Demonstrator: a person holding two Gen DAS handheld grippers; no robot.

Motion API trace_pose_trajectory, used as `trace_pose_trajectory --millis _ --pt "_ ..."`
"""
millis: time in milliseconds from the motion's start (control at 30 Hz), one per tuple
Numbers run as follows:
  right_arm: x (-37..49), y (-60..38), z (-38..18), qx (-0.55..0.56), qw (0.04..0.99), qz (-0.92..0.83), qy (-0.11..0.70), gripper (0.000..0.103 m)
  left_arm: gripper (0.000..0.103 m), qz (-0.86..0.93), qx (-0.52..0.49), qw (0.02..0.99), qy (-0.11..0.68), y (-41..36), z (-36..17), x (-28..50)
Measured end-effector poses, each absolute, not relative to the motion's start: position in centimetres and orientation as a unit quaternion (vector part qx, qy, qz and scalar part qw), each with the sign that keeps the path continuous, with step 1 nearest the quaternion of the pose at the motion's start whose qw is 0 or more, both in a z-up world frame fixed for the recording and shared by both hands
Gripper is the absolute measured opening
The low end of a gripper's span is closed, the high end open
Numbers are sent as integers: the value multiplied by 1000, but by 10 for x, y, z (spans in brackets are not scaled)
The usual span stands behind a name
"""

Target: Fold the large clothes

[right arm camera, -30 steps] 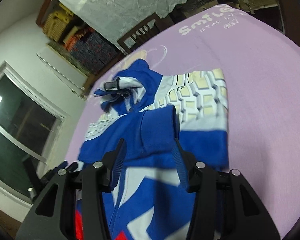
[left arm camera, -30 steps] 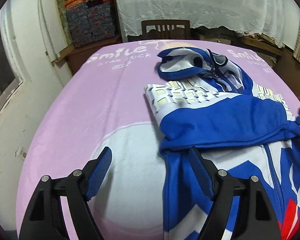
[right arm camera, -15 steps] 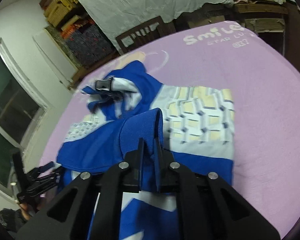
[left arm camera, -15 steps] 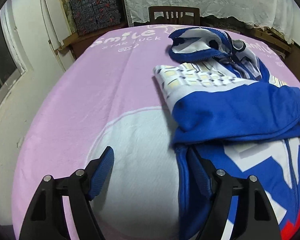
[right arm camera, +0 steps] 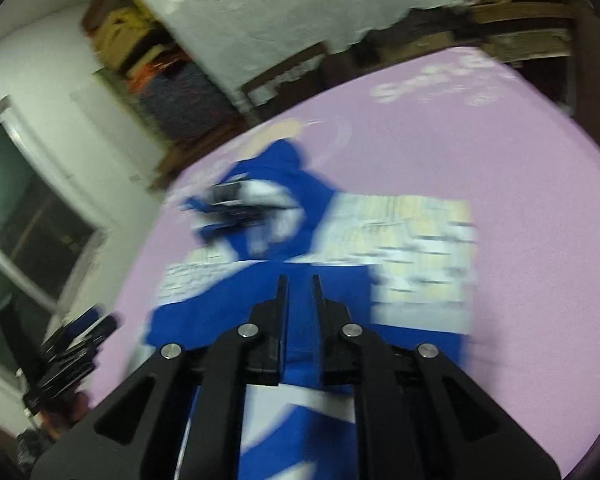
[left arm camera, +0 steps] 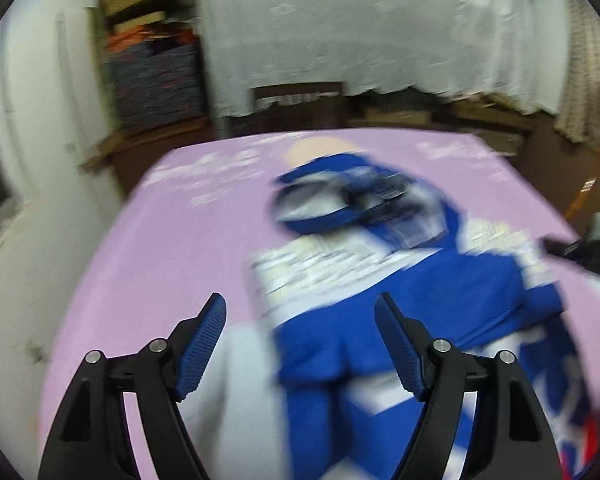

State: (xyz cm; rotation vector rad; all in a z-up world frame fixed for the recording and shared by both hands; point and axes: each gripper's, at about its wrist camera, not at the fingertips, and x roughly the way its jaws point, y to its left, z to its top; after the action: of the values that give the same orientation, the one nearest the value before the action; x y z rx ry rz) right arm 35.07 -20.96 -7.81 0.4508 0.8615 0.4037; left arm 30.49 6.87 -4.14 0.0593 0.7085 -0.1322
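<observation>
A blue and white zip jacket [left arm camera: 440, 292] with a hood [left arm camera: 340, 200] lies partly folded on the pink cloth [left arm camera: 180, 240]. My left gripper [left arm camera: 300, 300] hovers open above the jacket's left edge, with nothing between its fingers. In the right wrist view my right gripper [right arm camera: 299, 280] is shut on a blue fold of the jacket's sleeve [right arm camera: 300, 320], which shows between the two pads. The right gripper [left arm camera: 580, 252] also shows at the far right of the left wrist view. The left gripper [right arm camera: 72, 352] appears at the lower left of the right wrist view. Both views are blurred.
The pink cloth [right arm camera: 460, 140] covers the whole table. A wooden chair [left arm camera: 296, 96] stands behind the far edge, with a white lace drape [left arm camera: 360, 20] above it. Stacked boxes [left arm camera: 156, 72] fill the back left corner. A dark window [right arm camera: 20, 220] is at the left.
My right gripper closed on the blue sleeve fold and lifted slightly. My left gripper, still open, first dipped toward the jacket's left edge, then rose and tilted up, so more of the room shows.
</observation>
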Motion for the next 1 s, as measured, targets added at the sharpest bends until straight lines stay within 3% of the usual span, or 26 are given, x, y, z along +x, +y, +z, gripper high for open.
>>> trace_pose_trajectory --millis 167,333,433,533,600,700,800,1000 --pt "373 -158 -91 219 837 245 438 11 77 -119 -9 910 397 39 -73 349" --pt "391 -153 -130 249 806 244 478 11 81 -74 -31 895 440 64 -119 373" --pt "393 -173 -151 266 797 234 489 0 81 -56 -45 893 443 85 -119 374" --pt "388 -197 -157 302 779 252 489 0 82 -64 -44 895 440 95 -119 366" --pt "381 -205 -153 297 785 249 483 0 95 -15 -24 894 448 100 -123 362" --pt "370 -222 -149 303 792 237 474 0 88 -12 -68 890 450 119 -115 355" --pt "354 -233 -129 290 818 220 444 14 88 -7 -80 907 413 133 -94 338" --pt "352 -239 -127 270 833 190 445 14 88 1 -27 900 435 117 -105 328"
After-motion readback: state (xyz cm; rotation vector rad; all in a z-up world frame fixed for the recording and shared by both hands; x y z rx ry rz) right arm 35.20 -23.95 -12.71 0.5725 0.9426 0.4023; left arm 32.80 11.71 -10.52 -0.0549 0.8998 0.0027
